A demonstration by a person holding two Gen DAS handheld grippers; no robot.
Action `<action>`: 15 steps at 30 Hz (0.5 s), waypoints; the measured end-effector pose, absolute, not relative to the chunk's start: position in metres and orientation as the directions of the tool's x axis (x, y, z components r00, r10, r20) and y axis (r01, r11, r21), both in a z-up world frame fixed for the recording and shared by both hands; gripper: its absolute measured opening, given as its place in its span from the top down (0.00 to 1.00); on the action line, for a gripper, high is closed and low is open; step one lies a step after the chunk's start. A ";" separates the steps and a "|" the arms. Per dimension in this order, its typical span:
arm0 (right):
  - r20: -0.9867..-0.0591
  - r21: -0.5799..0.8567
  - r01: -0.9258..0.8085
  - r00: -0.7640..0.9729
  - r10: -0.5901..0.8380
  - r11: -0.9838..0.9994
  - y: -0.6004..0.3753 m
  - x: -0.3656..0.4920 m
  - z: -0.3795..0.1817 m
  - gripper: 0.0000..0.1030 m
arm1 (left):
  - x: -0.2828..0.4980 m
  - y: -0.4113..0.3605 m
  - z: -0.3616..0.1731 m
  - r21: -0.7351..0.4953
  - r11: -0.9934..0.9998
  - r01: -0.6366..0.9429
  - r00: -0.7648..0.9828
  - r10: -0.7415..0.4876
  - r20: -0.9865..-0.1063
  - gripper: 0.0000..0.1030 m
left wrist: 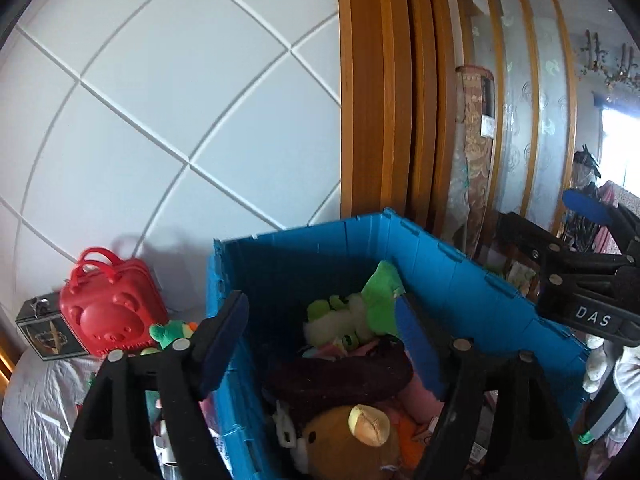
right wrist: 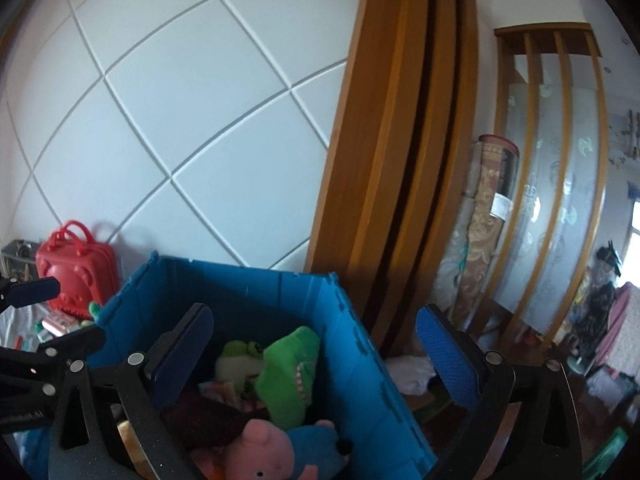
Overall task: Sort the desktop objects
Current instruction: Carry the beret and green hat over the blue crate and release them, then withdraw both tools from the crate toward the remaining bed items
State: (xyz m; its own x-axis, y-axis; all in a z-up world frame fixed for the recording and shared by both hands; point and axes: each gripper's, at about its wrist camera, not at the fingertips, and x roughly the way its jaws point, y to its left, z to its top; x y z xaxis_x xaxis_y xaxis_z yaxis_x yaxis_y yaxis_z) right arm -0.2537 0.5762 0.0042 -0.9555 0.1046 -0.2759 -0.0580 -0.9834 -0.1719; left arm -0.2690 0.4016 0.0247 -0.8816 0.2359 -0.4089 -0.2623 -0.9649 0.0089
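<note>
A blue plastic crate (left wrist: 460, 280) (right wrist: 340, 332) stands open and holds several plush toys. Among them are a green crocodile (right wrist: 292, 372) (left wrist: 376, 296), a pink pig (right wrist: 268, 452), a brown plush (left wrist: 344, 444) and a dark maroon one (left wrist: 340, 380). My left gripper (left wrist: 320, 332) hangs open above the crate's near left side with nothing between its blue pads. My right gripper (right wrist: 316, 352) is wide open over the crate's right wall, also with nothing between its pads. Each gripper shows in the other's view: the right gripper (left wrist: 556, 220) at the right edge, the left gripper (right wrist: 60, 312) at the left edge.
Left of the crate, a red bear-shaped case (left wrist: 112, 312) (right wrist: 76, 272), a small dark box (left wrist: 44, 328) and a small green plush (left wrist: 168, 332) sit on a white-covered surface (left wrist: 40, 400). A white panelled wall (left wrist: 180, 120), a wooden frame (left wrist: 380, 100) and a rolled carpet (left wrist: 476, 152) stand behind.
</note>
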 end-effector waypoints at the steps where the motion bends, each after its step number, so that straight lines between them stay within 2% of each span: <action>1: -0.274 -0.154 -0.056 -0.957 0.097 -0.986 0.576 -0.245 0.007 0.00 | -0.263 0.396 0.028 0.011 -0.964 -0.265 -0.888 0.239 -0.394 0.26; 8: -0.184 -0.082 -0.002 -0.983 0.017 -0.997 0.539 -0.173 0.027 0.00 | -0.209 0.336 0.041 -0.042 -0.960 -0.276 -0.912 0.275 -0.305 0.25; 15: -0.183 0.023 0.128 -0.974 -0.130 -0.992 0.460 -0.130 0.017 0.00 | -0.181 0.243 0.017 -0.088 -0.975 -0.203 -0.922 0.220 -0.317 0.25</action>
State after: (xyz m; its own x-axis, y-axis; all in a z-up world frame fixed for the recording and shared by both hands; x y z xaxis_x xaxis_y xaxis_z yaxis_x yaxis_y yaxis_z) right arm -0.1303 0.4598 0.0170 -0.9745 -0.1298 -0.1831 0.1279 -0.9915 0.0227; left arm -0.1815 0.2431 0.0173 -0.9225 0.2203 -0.3170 -0.2027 -0.9753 -0.0879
